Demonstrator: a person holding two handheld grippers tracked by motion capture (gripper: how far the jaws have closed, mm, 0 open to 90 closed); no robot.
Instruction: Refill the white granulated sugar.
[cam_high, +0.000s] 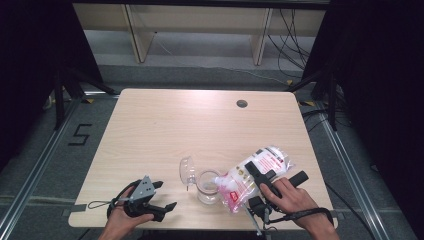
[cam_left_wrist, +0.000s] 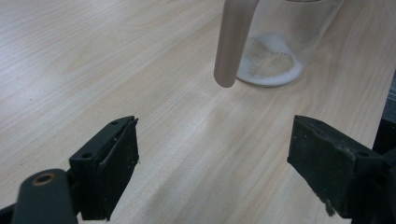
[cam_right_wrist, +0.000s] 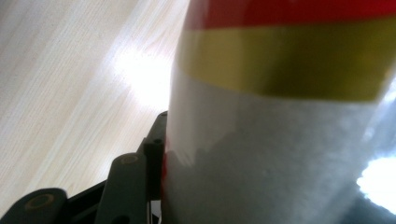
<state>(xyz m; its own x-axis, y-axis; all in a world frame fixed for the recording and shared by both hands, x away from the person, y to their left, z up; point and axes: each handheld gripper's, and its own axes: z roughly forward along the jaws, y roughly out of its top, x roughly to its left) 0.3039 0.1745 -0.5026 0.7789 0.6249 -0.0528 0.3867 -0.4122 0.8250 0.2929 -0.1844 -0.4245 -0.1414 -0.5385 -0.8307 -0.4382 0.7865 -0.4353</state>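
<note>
The right gripper (cam_high: 256, 176) clamps a clear bag (cam_high: 255, 176) of white grains, tilted with its mouth over the glass jar (cam_high: 208, 186) near the desk's (cam_high: 165, 125) front edge. In the right gripper view the bag sits so close that it blurs and hides one jaw. The left gripper (cam_high: 167, 195) rests open on the desk, just left of the jar; the jar's hinged lid (cam_high: 187, 171) stands open.

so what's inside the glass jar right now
A shallow layer of white powder lies on the bottom of the glass jar. In the high view the tilted bag covers part of its mouth.
</note>
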